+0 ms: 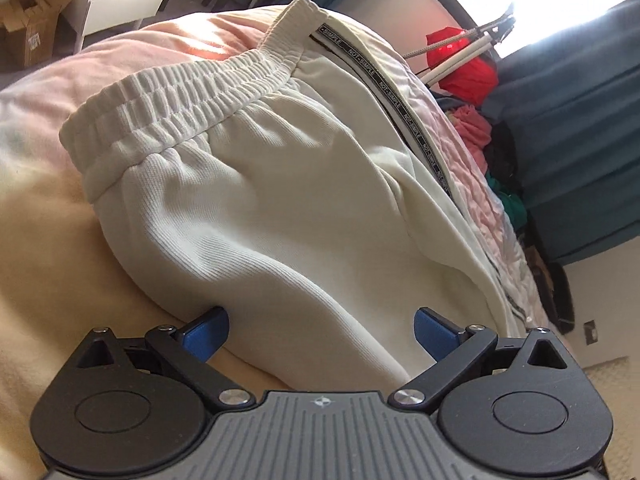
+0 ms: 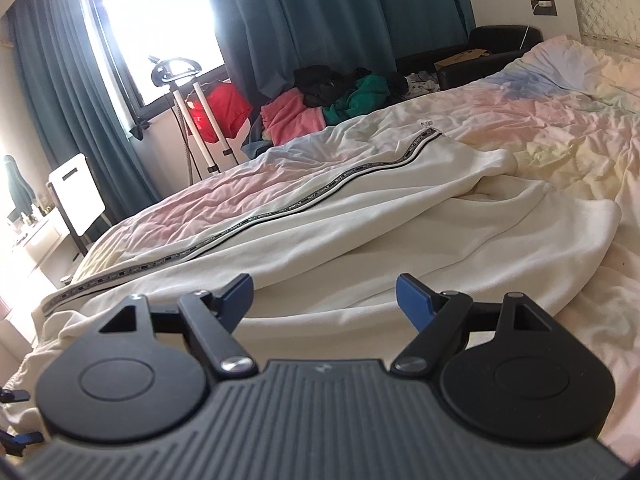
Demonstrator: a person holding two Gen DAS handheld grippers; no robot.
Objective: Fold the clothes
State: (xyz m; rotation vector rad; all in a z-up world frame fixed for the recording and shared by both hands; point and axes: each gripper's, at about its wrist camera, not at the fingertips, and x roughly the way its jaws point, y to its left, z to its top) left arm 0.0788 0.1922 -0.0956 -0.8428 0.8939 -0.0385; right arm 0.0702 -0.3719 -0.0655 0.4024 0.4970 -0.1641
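Location: a bedroom. The work surface is a bed [image 2: 560,128] with a pastel quilted cover, teal curtains [image 2: 320,12] and a bright window behind it. A pile of loose garments [image 2: 320,96] lies beyond the far edge of the bed.

Workpiece: white track trousers [image 2: 360,216] with a black lettered side stripe [image 2: 320,192] lie lengthwise on the bed. The two legs appear laid one over the other, though the overlap is not fully visible. All positions below are given relative to the trousers.

Left gripper [image 1: 322,330]: released, jaws spread wide, nothing between them. It sits at the seat end of the trousers, just short of the elastic waistband [image 1: 180,100]. White fabric fills the gap between the fingers but is not pinched.

Right gripper [image 2: 324,300]: released, jaws spread wide, holding nothing. It sits low at the near long edge of the trousers, toward the leg portion, with the side stripe running along the far edge.

Governing relation: the long axis of the trousers runs from waistband to hems, across the right gripper's line of sight. The left gripper is nearer the waistband; the right gripper is nearer the legs.

Stage assessment: this layout fits trousers halved lengthwise and awaiting a crosswise fold, or trousers merely laid out. The views do not decide between the two.
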